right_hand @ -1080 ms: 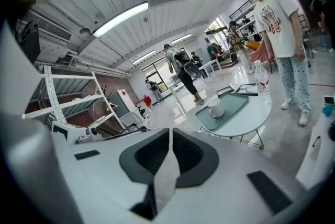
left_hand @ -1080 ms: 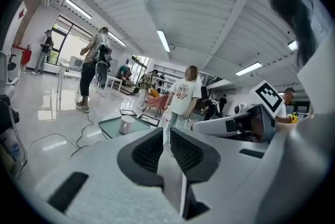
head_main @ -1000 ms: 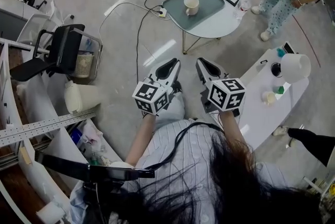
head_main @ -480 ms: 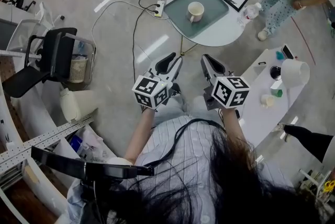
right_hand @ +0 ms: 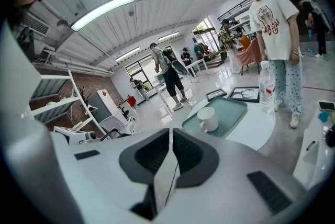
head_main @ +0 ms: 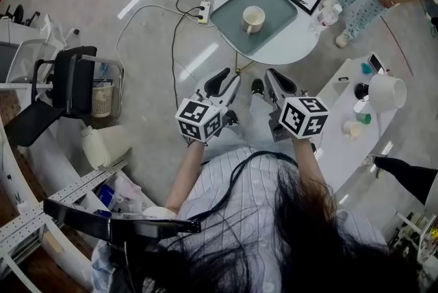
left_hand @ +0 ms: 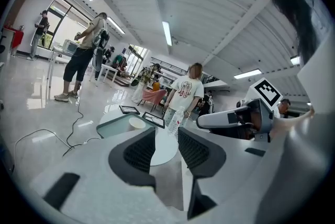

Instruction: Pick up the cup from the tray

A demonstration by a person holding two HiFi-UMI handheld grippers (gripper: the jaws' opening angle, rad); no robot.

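Cup (head_main: 252, 18): upright, middle of tray (head_main: 229, 14), round bench (head_main: 295, 45); untouched.
Left claw (head_main: 223, 79): narrow gap, jaws just been opening, nothing between.
Right claw (head_main: 277, 78): closed, empty.
Both short of bench's near edge.
Left: approach, grasp, lift.

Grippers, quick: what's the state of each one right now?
Left gripper: open, jaws have just been opening, nothing between them.
Right gripper: shut, empty.

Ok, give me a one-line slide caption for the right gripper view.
Right gripper, jaws together and empty, faces the white cup on the green tray.
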